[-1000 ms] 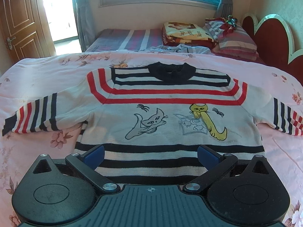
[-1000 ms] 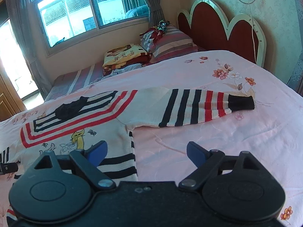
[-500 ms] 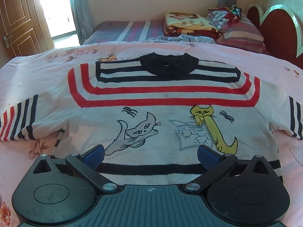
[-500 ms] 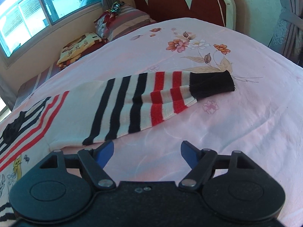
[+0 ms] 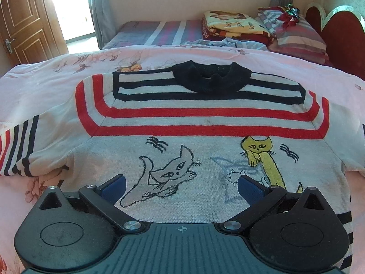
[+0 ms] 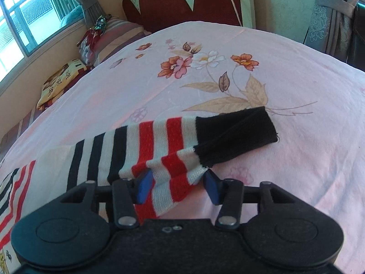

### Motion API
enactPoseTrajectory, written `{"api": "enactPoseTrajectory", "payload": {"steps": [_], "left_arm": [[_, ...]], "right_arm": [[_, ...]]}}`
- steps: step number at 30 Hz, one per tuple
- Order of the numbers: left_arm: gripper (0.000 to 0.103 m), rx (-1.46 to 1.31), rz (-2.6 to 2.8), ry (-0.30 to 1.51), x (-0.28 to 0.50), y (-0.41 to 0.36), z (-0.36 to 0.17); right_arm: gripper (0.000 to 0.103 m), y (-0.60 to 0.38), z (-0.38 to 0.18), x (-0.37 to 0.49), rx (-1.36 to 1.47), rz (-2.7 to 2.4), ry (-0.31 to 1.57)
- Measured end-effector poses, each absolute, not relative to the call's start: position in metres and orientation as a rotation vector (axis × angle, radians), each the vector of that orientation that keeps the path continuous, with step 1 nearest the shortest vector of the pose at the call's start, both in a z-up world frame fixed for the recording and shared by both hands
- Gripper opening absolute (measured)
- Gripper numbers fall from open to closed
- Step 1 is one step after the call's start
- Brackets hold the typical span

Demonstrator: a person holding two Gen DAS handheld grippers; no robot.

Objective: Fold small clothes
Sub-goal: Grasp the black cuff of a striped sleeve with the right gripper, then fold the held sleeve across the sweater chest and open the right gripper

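A: The right gripper point(image 6: 176, 188) has dropped onto the sweater's point(image 5: 194, 141) sleeve point(image 6: 168, 146), its fingers closing around the striped end.

B: Left gripper point(image 5: 181, 188) gapes, empty, over the sweater's lower middle on the bed point(image 6: 285, 86); sleeve fold looks next.

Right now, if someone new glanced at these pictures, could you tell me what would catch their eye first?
Most striking is the striped sweater spread flat on the pink floral bedspread, with a grey cat and a yellow cat drawn across its chest. Next comes its sleeve, with red and dark stripes and a black cuff. The right gripper has just been closing around the bunched sleeve edge, while the left gripper hovers open over the chest.
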State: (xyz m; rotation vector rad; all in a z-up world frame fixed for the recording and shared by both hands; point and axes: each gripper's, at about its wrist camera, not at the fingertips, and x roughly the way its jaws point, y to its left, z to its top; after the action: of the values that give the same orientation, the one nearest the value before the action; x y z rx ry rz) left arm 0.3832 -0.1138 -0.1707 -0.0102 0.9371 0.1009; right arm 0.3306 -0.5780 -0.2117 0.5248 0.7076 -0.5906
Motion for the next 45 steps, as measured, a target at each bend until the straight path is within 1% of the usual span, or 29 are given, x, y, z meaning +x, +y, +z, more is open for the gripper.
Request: {"api": "enactPoseTrajectory", "payload": {"steps": [1, 4, 5, 7, 10, 13, 17, 20, 23, 24, 25, 26, 29, 30, 31, 32, 33, 37, 43, 44, 45], "left_arm": [[0.103, -0.013, 0.103, 0.940, 0.385, -0.113, -0.172], [0.103, -0.022, 0.093, 0.939, 0.390, -0.110, -0.174], [0.103, -0.026, 0.089, 0.939, 0.392, -0.109, -0.174], [0.103, -0.032, 0.078, 0.935, 0.395, -0.106, -0.174], [0.103, -0.039, 0.072, 0.929, 0.397, -0.101, -0.172], [0.103, -0.047, 0.081, 0.918, 0.398, -0.091, -0.169], [0.103, -0.087, 0.103, 0.903, 0.398, -0.067, -0.164], [0.103, -0.126, 0.120, 0.891, 0.399, -0.047, -0.163], [0.103, -0.159, 0.123, 0.892, 0.403, -0.030, -0.165], [0.103, -0.166, 0.117, 0.890, 0.405, -0.025, -0.167], [0.103, -0.176, 0.105, 0.890, 0.406, -0.022, -0.169], [0.103, -0.188, 0.090, 0.893, 0.407, -0.019, -0.171], [0.103, -0.204, 0.041, 0.893, 0.412, -0.018, -0.176], [0.103, -0.206, 0.017, 0.895, 0.414, -0.021, -0.179], [0.103, -0.214, -0.013, 0.905, 0.417, -0.023, -0.182], [0.103, -0.232, -0.048, 0.921, 0.420, -0.027, -0.186], [0.103, -0.259, -0.076, 0.936, 0.422, -0.030, -0.190], [0.103, -0.367, -0.111, 0.955, 0.435, -0.043, -0.209], [0.101, -0.455, -0.158, 0.918, 0.452, -0.062, -0.224], [0.087, -0.461, -0.170, 0.913, 0.454, -0.066, -0.224], [0.077, -0.474, -0.193, 0.906, 0.456, -0.068, -0.226]], "right_arm": [[0.035, -0.580, -0.212, 0.331, 0.532, -0.596, 0.697], [0.023, -0.585, -0.211, 0.333, 0.535, -0.605, 0.674], [0.018, -0.584, -0.209, 0.333, 0.527, -0.603, 0.664], [0.013, -0.579, -0.203, 0.333, 0.503, -0.589, 0.638], [0.009, -0.557, -0.183, 0.338, 0.435, -0.529, 0.587], [0.009, -0.522, -0.162, 0.350, 0.381, -0.407, 0.548], [0.009, -0.446, -0.139, 0.377, 0.299, -0.194, 0.532], [0.009, -0.381, -0.138, 0.397, 0.271, -0.024, 0.560], [0.009, -0.317, -0.154, 0.414, 0.238, 0.120, 0.633], [0.011, -0.297, -0.163, 0.419, 0.242, 0.165, 0.670], [0.018, -0.281, -0.175, 0.424, 0.243, 0.211, 0.718], [0.019, -0.266, -0.186, 0.428, 0.239, 0.240, 0.763], [0.031, -0.239, -0.203, 0.425, 0.225, 0.286, 0.836], [0.039, -0.239, -0.201, 0.421, 0.224, 0.288, 0.832], [0.044, -0.241, -0.197, 0.415, 0.217, 0.283, 0.821], [0.053, -0.245, -0.191, 0.408, 0.208, 0.272, 0.806], [0.056, -0.255, -0.183, 0.400, 0.195, 0.252, 0.784], [0.061, -0.285, -0.167, 0.378, 0.097, 0.142, 0.725], [0.061, -0.334, -0.174, 0.351, 0.067, -0.003, 0.726], [0.061, -0.339, -0.175, 0.348, 0.070, -0.021, 0.725], [0.061, -0.344, -0.176, 0.347, 0.081, -0.038, 0.724]]}}
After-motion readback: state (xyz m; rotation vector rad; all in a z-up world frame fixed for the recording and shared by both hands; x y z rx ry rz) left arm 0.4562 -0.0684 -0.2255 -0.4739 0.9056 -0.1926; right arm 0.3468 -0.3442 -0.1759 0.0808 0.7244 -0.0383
